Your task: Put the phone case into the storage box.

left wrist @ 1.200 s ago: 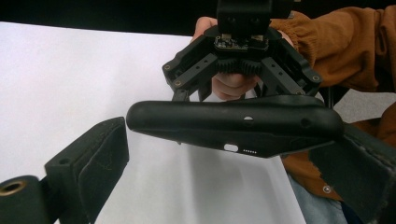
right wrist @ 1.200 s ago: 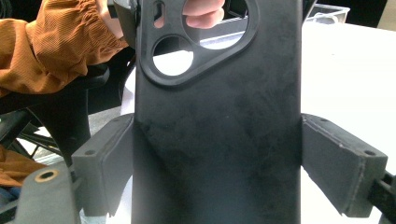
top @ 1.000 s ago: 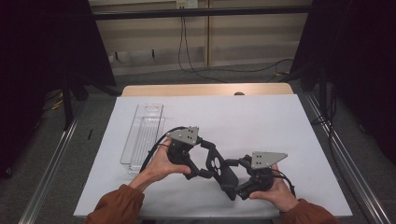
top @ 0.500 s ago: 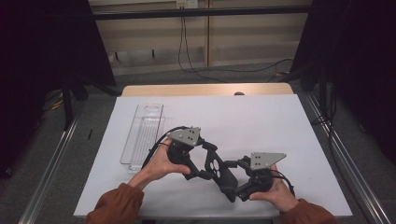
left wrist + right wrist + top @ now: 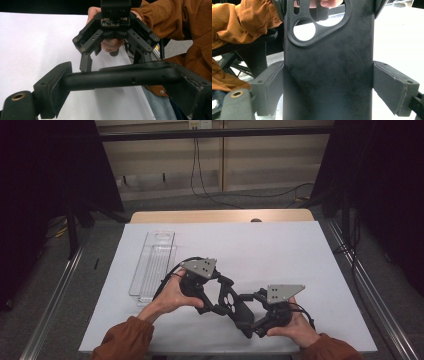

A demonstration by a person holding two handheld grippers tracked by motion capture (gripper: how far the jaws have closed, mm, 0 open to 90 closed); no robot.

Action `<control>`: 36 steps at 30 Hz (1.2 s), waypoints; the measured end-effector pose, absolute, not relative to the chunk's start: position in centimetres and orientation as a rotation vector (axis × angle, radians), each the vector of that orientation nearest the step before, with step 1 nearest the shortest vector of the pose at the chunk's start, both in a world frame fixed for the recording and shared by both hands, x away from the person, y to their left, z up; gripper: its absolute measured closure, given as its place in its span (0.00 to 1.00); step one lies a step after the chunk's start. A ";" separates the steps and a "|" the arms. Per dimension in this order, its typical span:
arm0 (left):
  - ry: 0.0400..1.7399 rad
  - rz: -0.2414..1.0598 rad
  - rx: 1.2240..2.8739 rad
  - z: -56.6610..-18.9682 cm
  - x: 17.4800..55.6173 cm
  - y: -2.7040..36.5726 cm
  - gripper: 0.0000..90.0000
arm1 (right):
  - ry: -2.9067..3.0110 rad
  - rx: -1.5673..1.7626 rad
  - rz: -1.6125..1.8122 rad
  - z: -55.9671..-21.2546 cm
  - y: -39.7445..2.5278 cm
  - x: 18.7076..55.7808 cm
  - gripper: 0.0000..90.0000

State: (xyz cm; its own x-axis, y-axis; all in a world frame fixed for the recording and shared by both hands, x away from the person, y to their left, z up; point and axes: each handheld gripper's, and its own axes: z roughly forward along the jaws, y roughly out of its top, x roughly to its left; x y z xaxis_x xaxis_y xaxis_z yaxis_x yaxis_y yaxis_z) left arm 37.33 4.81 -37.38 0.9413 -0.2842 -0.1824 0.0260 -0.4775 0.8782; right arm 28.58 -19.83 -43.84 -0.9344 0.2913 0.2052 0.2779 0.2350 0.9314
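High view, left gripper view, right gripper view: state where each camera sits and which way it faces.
High view: above the person's side, looking forward and down on the white table; orange sleeves, left tool and right tool show.
Left gripper view: rides the left tool, looking along its jaws, which flank a black bar, toward the right tool.
Right gripper view: rides the right tool, facing a black holed plate between its jaws.
Shared: all three show orange sleeves and the white table.
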 end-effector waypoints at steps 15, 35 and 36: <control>-0.167 -0.389 2.062 -37.4 37.3 4.8 0.15 | 2.472 0.560 1.839 -43.9 -19.8 28.5 0.16; -0.102 -0.369 2.062 -37.1 37.2 4.4 0.16 | 2.456 0.582 1.849 -43.9 -20.2 28.8 0.15; -0.097 -0.365 2.061 -37.1 37.2 4.4 0.16 | 2.455 0.582 1.848 -43.8 -20.2 28.8 0.14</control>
State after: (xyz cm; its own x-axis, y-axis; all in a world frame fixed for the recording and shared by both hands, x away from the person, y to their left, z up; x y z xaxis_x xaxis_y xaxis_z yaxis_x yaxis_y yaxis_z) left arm 37.17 4.40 -37.12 0.9511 -0.2195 -0.2172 0.0823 -0.4979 0.8633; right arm 28.83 -20.17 -43.85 -0.9307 0.3005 0.2084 0.2834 0.2324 0.9304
